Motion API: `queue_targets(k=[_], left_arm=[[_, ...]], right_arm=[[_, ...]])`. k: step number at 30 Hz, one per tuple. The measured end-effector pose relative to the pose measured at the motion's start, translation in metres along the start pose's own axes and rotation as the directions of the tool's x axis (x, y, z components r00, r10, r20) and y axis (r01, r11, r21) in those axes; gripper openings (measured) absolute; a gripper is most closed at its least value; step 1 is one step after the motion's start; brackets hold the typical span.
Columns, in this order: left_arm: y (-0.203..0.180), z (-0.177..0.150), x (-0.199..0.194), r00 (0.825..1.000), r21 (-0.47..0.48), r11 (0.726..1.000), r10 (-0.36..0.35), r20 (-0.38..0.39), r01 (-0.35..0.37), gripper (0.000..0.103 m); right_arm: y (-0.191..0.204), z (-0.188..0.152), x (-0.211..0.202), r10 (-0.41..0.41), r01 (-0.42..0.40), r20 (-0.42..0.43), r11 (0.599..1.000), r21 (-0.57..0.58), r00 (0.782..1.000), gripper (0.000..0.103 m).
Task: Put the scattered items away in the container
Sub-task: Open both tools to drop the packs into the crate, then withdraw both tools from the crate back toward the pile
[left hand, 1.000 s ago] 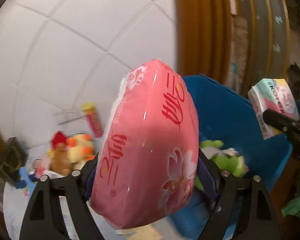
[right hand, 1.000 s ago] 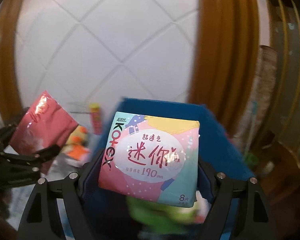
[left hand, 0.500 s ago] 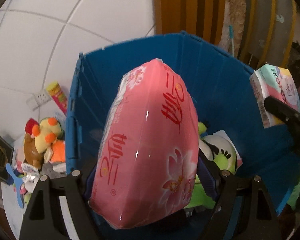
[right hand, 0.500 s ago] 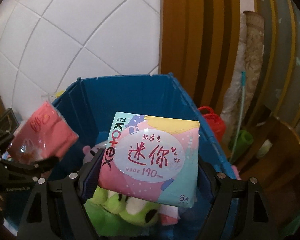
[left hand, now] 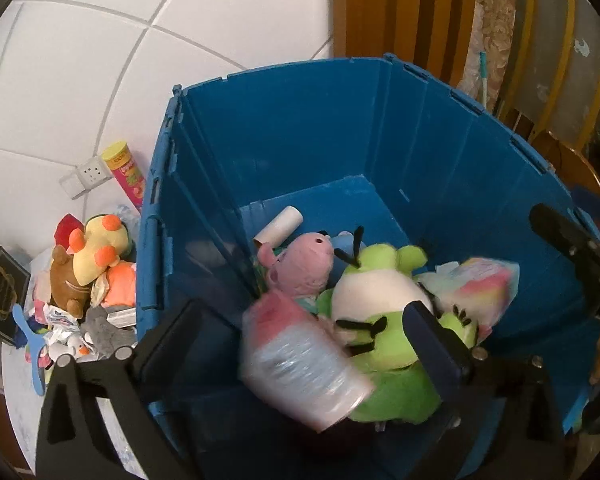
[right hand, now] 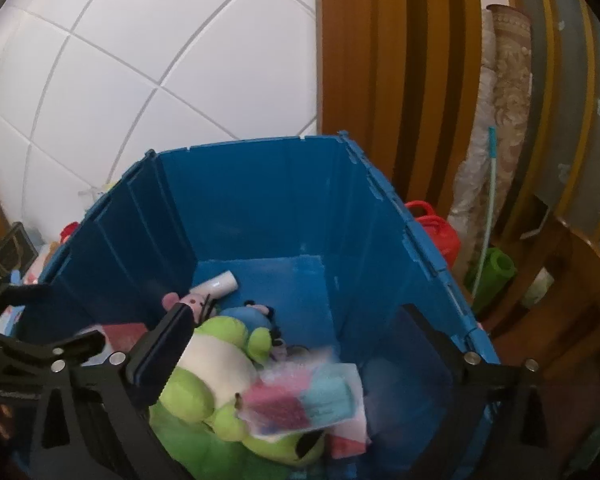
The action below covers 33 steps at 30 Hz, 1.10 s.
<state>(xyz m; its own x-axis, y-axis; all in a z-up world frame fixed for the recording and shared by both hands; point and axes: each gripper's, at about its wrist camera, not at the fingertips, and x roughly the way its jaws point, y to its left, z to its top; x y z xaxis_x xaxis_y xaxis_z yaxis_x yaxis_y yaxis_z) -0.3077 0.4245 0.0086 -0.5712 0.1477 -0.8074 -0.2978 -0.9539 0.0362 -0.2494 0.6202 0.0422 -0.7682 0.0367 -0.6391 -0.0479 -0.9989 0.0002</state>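
A white tiled wall [left hand: 100, 60] fills the upper left of both wrist views, from about nine o'clock round to twelve. Brown wooden panelling [right hand: 364, 60] stands upright beside it at twelve to one o'clock, with a patterned rolled fabric [right hand: 504, 100] and a thin teal pole [right hand: 485, 208] leaning at two o'clock. A curved wooden chair frame [right hand: 572, 300] sits at three o'clock in the right wrist view.

The blue container [left hand: 300, 128] takes up the centre of both views, open at the top, its far wall toward twelve o'clock. A pale tabletop [left hand: 16, 392] shows at eight o'clock in the left wrist view, bearing a heap of soft toys [left hand: 92, 264], a blue fan-shaped piece and a dark box [left hand: 0, 292]. A pink snack tube [left hand: 126, 176] and a white wall socket [left hand: 86, 174] lie at nine to ten o'clock. A red plastic jug [right hand: 436, 236] and a green roll [right hand: 496, 276] stand outside the container at three o'clock.

Inside, a green plush [left hand: 380, 316] lies at centre, a pink plush [left hand: 300, 264] and a white tube [left hand: 278, 226] toward eleven o'clock.

The left gripper [left hand: 304, 332] has its jaws opening wide; the pink tissue pack [left hand: 296, 360], blurred, lies between them, untouched by the pads. The right gripper [right hand: 300, 344] likewise is opening wide, and the pastel pad packet [right hand: 308, 400], blurred, sits on the green plush, clear of its pads.
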Motion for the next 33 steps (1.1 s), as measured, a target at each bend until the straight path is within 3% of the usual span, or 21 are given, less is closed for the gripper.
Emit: queue_targets(k=[10, 19, 26, 33], left_arm=[[0.002, 0.001, -0.001, 1.000, -0.006, 1.000, -0.003, 0.016, 0.004, 0.103], [0.014, -0.008, -0.039, 0.990, 0.010, 1.000, 0.018, 0.139, -0.019, 0.103], [0.070, -0.037, -0.085, 0.971, -0.070, 0.996, 0.071, 0.227, -0.056, 0.103], [0.157, -0.092, -0.112, 0.952, -0.170, 0.976, 0.173, 0.252, -0.133, 0.103]], right_arm=[[-0.006, 0.000, 0.005, -0.009, 0.010, -0.027, 1.000, 0.025, 1.000, 0.102], [0.003, -0.002, -0.003, -0.079, 0.079, 0.014, 0.997, 0.018, 0.997, 0.102], [0.051, -0.004, -0.027, 0.029, -0.029, 0.059, 1.000, 0.005, 0.998, 0.103], [0.135, -0.015, -0.058, 0.169, -0.165, 0.124, 0.985, -0.042, 0.978, 0.103]])
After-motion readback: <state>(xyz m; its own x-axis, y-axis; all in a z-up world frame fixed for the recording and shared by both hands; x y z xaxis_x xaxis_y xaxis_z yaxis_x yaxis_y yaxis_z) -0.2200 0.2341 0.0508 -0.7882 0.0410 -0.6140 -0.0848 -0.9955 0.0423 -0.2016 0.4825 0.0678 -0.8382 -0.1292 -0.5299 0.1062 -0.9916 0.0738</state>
